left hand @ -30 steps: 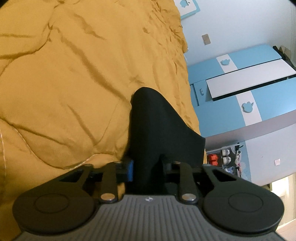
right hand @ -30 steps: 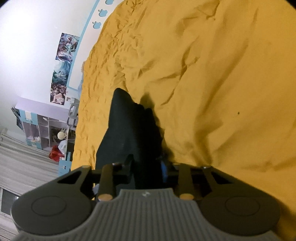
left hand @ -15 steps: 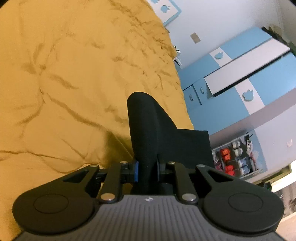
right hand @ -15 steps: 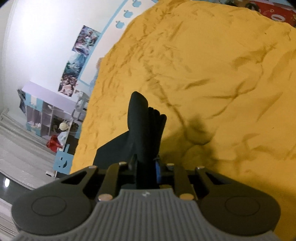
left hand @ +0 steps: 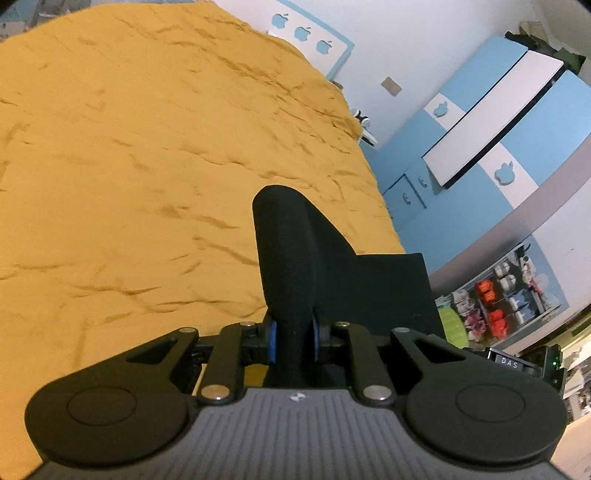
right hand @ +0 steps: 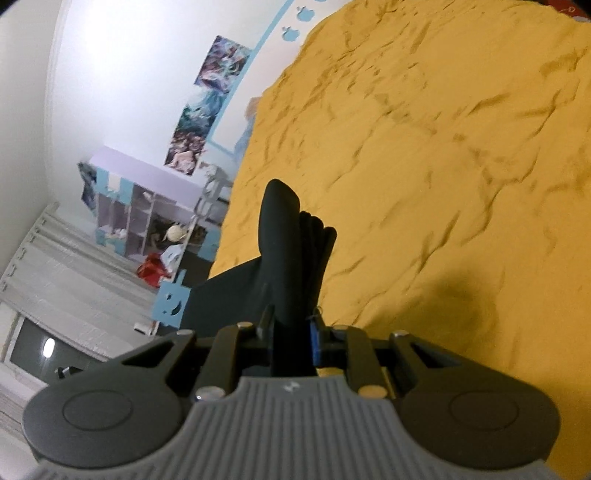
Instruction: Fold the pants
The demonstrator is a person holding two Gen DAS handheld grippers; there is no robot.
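The left gripper (left hand: pixel 293 341) is clamped on a thick fold of the black pants (left hand: pixel 295 258), its blue-faced pads pressing the cloth from both sides; the jaws drew tighter on it a moment ago and now sit snug. The fabric rises from the jaws as a rounded hump, and a flat panel of it hangs off to the right, over the edge of the mustard-yellow bedspread (left hand: pixel 147 166).

The right gripper (right hand: pixel 291 339) likewise pinches a bunched fold of the pants (right hand: pixel 284 251), several layers stacked between its pads, having closed further on them just now. More black cloth drops away to the left below it, at the side of the bedspread (right hand: pixel 443 166).

Beyond the bed in the left wrist view stands a blue-and-white wardrobe (left hand: pixel 498 129) with apple-shaped cutouts, and the same apple shapes run along the headboard (left hand: pixel 306 33). A shelf of small figurines (left hand: pixel 498 291) sits lower right, beside a dark device lettered "DAS" (left hand: pixel 509 363).

In the right wrist view, posters (right hand: pixel 207 103) hang on the white wall above a lilac cubby shelf (right hand: pixel 147 206); their print is too small to read.
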